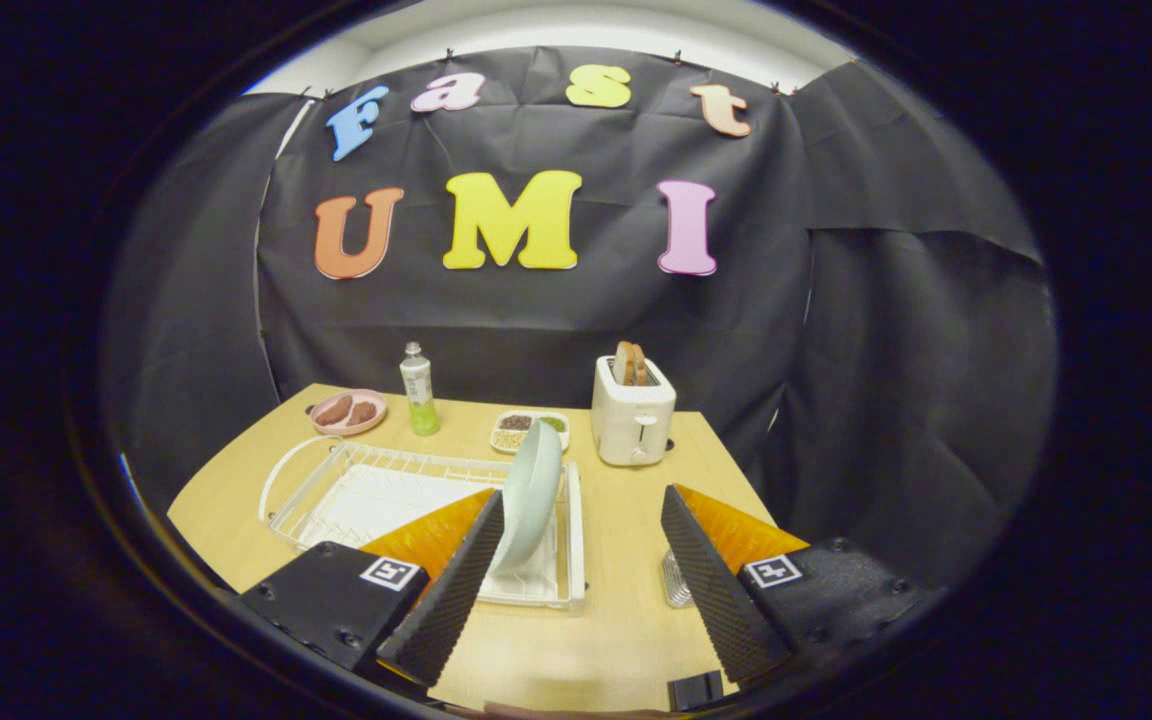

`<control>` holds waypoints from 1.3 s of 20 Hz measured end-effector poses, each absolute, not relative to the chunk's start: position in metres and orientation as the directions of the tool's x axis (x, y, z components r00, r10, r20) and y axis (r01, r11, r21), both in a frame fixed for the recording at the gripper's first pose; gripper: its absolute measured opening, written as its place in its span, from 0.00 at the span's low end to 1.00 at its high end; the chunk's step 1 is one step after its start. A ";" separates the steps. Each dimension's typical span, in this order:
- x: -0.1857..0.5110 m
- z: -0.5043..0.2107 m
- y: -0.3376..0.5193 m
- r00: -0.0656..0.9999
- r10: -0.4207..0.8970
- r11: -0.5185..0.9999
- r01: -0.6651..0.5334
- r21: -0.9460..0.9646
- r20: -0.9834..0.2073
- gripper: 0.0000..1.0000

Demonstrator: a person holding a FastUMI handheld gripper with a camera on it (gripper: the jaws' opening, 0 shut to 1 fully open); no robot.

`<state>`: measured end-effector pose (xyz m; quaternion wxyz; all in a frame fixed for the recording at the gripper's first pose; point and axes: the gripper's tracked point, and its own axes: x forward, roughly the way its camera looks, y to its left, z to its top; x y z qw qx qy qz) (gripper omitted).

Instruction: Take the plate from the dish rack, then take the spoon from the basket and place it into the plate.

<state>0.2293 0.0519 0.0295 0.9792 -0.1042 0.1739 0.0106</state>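
A pale green plate [532, 493] stands on edge in the white wire dish rack [356, 490], at the rack's right end. My gripper [583, 520] is open above the wooden table, its fingers spread wide. The left finger [456, 590] overlaps the plate's lower left edge in the view; the plate lies just beyond it. The right finger [721, 590] is well to the right of the rack. A small piece of a wire basket [674, 580] peeks out just left of the right finger, mostly hidden behind it. I cannot make out a spoon.
At the back of the table [616, 520] stand a white toaster [633, 415] with toast in it, a small tray of grains [528, 428], a green bottle [419, 392] and a pink plate [347, 412] with food. Black cloth walls close the booth behind and to the right.
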 end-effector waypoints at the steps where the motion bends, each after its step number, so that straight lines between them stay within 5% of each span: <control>1: 0.244 0.027 0.060 0.925 -0.015 0.973 -0.074 -0.218 -0.380 1.00; 9: 0.329 -0.002 0.084 0.797 -0.119 0.958 -0.064 -0.279 -0.592 1.00; 14: 0.343 -0.010 0.101 0.700 -0.207 0.943 -0.045 -0.331 -0.684 0.89; 22: 0.334 -0.023 0.106 0.541 -0.379 0.886 -0.024 -0.464 -0.751 0.63; 26: 0.335 -0.023 0.110 0.538 -0.421 0.864 -0.006 -0.503 -0.731 0.37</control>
